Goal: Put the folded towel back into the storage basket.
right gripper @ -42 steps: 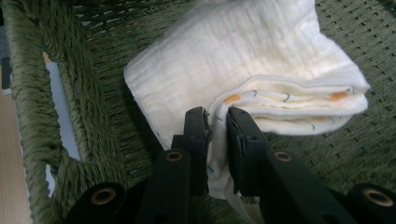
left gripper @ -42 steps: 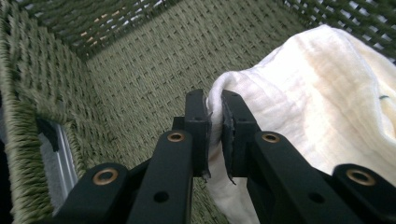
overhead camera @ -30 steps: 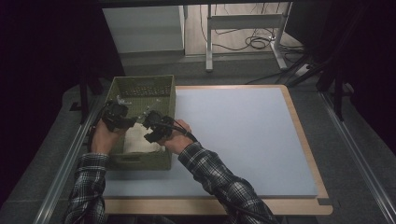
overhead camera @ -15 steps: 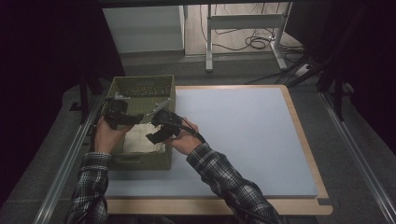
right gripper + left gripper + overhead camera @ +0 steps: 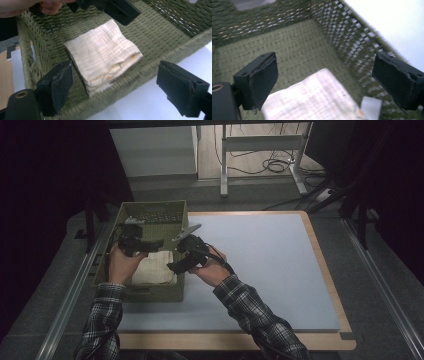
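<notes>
A folded cream cloth [image 5: 154, 268] [image 5: 312, 100] [image 5: 102, 55] lies flat on the floor of a green woven basket [image 5: 150, 210] [image 5: 352, 37] [image 5: 150, 72] at the table's left side. My left gripper [image 5: 156, 243] [image 5: 327, 77] hovers over the basket above the cloth. Its jaws have just been opening and stand wide with nothing pressed between them. My right gripper [image 5: 174, 267] [image 5: 120, 87] hangs at the basket's right rim, pointing in at the cloth. Its jaws have just been opening too and hold nothing. The left gripper [image 5: 117, 8] shows at the top of the right gripper view.
The basket stands on a pale blue mat [image 5: 260, 260] framed by a wooden border [image 5: 320, 250]. A white tag [image 5: 370, 107] sticks out by the cloth's corner. Beyond the table are a desk frame [image 5: 260, 140] and floor cables [image 5: 272, 165].
Both grippers opened and let go of the cloth, which now rests in the basket. The right gripper drew back to the right, to the basket's rim; the left rose slightly.
</notes>
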